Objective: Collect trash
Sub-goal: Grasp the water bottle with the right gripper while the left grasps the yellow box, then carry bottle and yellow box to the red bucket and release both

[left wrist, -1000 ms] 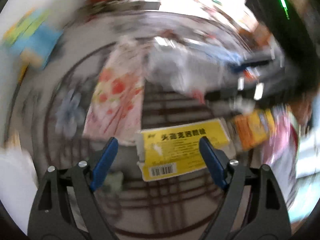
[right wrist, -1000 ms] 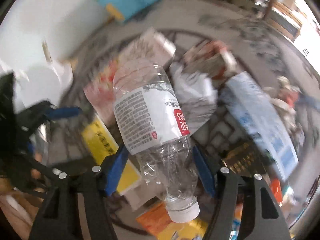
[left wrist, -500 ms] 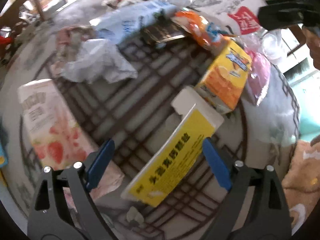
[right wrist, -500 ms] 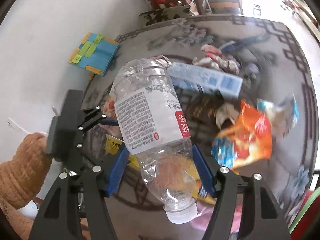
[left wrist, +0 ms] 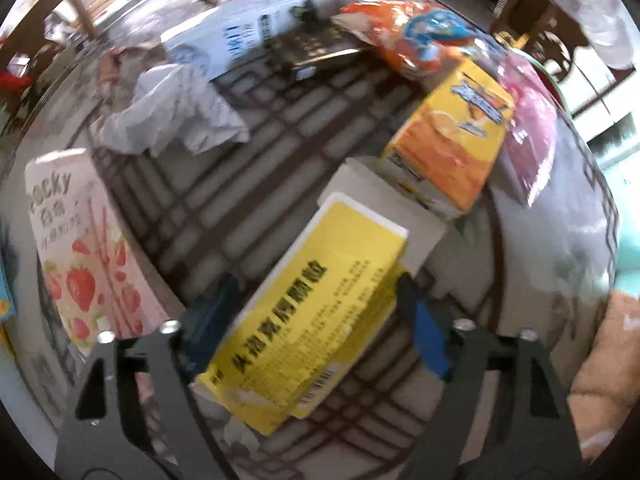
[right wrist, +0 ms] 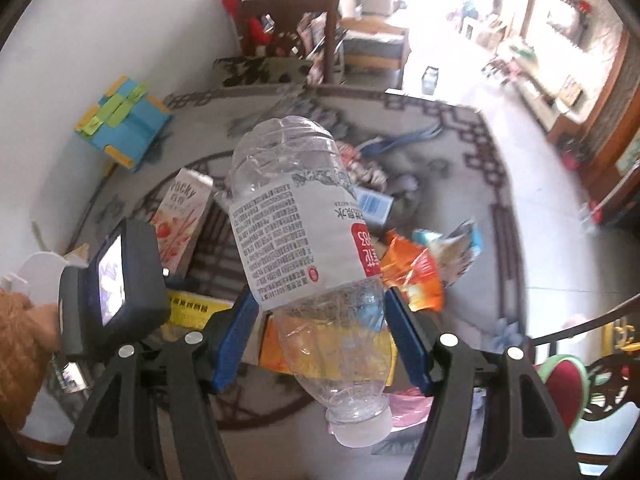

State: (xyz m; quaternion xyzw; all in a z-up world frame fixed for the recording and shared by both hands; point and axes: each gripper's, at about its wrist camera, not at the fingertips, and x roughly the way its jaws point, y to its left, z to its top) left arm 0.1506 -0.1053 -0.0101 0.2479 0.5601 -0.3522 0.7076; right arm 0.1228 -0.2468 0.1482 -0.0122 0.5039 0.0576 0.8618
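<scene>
A flat yellow box (left wrist: 320, 304) with black print lies on the patterned rug (left wrist: 260, 184). My left gripper (left wrist: 316, 320) points down over it; its jaws are closing, one blue pad along each long side, and the blur hides any press. My right gripper (right wrist: 320, 300) is lifted above the rug, shut on a clear plastic bottle (right wrist: 304, 240) with a white label, its white cap toward the camera. The yellow box (right wrist: 192, 310) also shows past the bottle, beside the left tool's small screen (right wrist: 110, 280).
Around the yellow box lie a strawberry Pocky box (left wrist: 80, 264), crumpled white paper (left wrist: 172, 116), a blue-white carton (left wrist: 248, 32), an orange snack bag (left wrist: 412, 40), an orange drink box (left wrist: 452, 140) and a pink bag (left wrist: 528, 132). A blue toy (right wrist: 124, 120) and chair (right wrist: 288, 24) stand beyond the rug.
The left gripper came down over the yellow box, rolled, and its jaws narrowed around it. The right gripper rose and turned with the bottle still in it.
</scene>
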